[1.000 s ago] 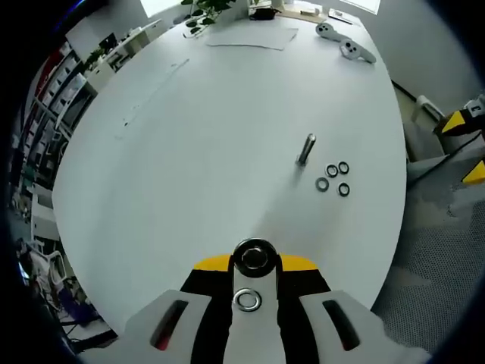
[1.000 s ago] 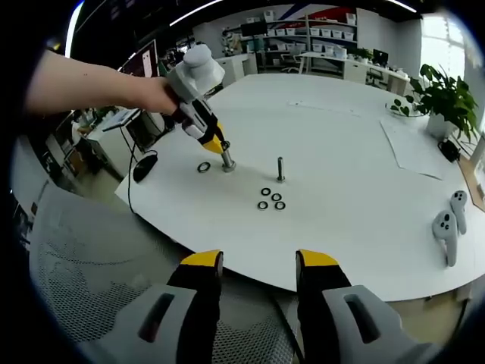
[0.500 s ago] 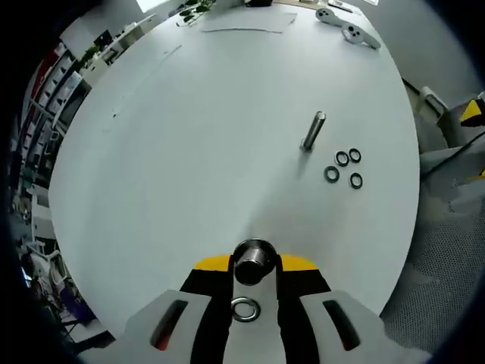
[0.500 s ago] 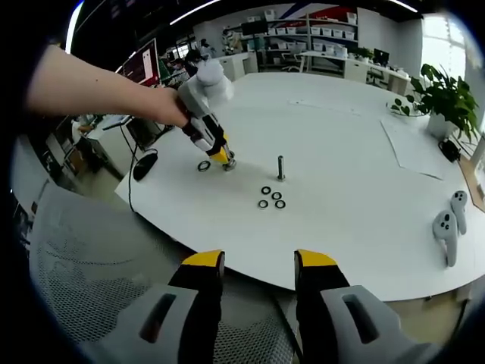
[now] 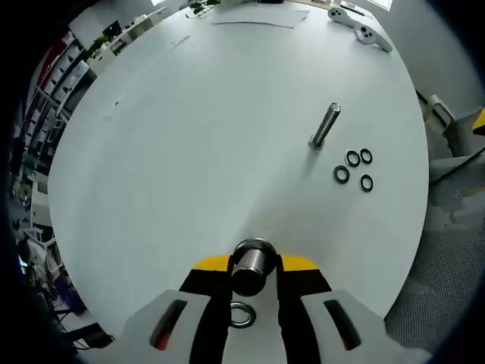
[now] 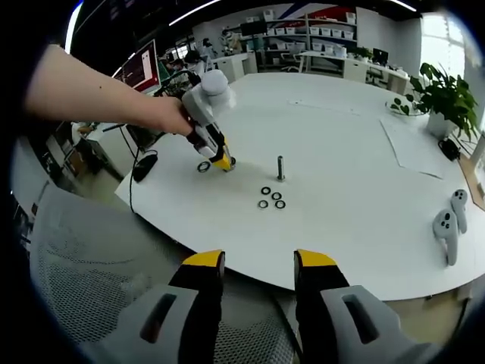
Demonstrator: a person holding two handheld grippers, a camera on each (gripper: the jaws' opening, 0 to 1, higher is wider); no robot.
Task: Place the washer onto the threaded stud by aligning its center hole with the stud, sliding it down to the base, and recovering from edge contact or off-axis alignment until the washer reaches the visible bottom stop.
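Left hand-held gripper (image 5: 253,282) clamps a ridged steel stud (image 5: 251,266) — round washer (image 5: 241,315) beneath — right hand-held gripper (image 6: 257,282) gapes empty.

No readable text anywhere. No labels, brands or numbers legible on anything in either view. Far shelving too blurred to tell.

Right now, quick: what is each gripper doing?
Left gripper: shut on the threaded stud, a washer lying beneath.
Right gripper: open, holding nothing.
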